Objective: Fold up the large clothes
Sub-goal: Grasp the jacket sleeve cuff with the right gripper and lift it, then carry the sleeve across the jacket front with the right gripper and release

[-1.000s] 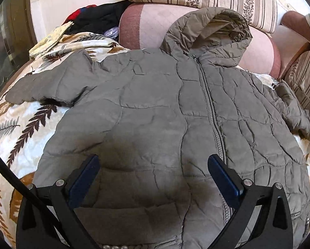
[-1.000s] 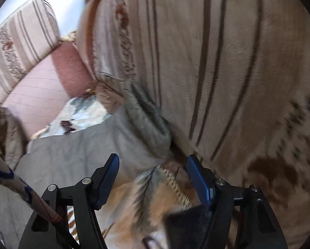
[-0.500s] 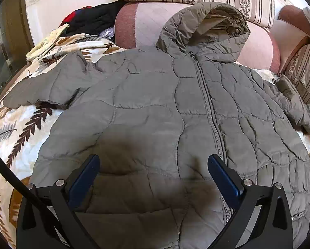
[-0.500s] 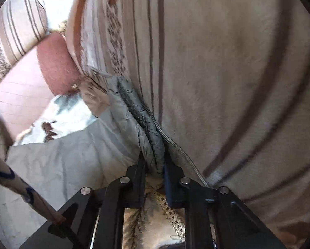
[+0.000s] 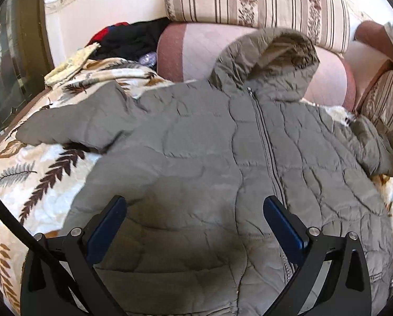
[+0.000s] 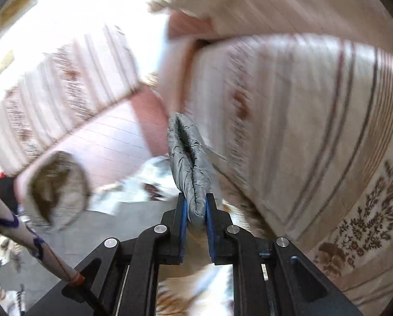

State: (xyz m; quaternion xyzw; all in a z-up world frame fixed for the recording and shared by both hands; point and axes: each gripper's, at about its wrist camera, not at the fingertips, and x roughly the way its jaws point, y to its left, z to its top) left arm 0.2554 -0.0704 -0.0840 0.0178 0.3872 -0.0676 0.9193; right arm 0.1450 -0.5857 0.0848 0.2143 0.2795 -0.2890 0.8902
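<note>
In the right wrist view most of the scene was smeared by motion: the striped cushions (image 6: 288, 121) and the jacket's hood (image 6: 57, 184) showed no sharp edges. The sleeve cuff (image 6: 190, 166) ran down between the jaws, where its end was hidden. In the left wrist view the jacket (image 5: 196, 158) was cut off by the bottom edge, its hem out of sight. The dark clothes (image 5: 128, 42) behind the leaf-print blanket (image 5: 38, 173) were too bunched to tell apart.

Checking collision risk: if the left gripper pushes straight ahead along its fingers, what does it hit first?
Most likely the grey puffer jacket: the left gripper is open and empty, angled down over the jacket's front panel beside the zipper. Depth is unclear, but nothing sits between.
</note>
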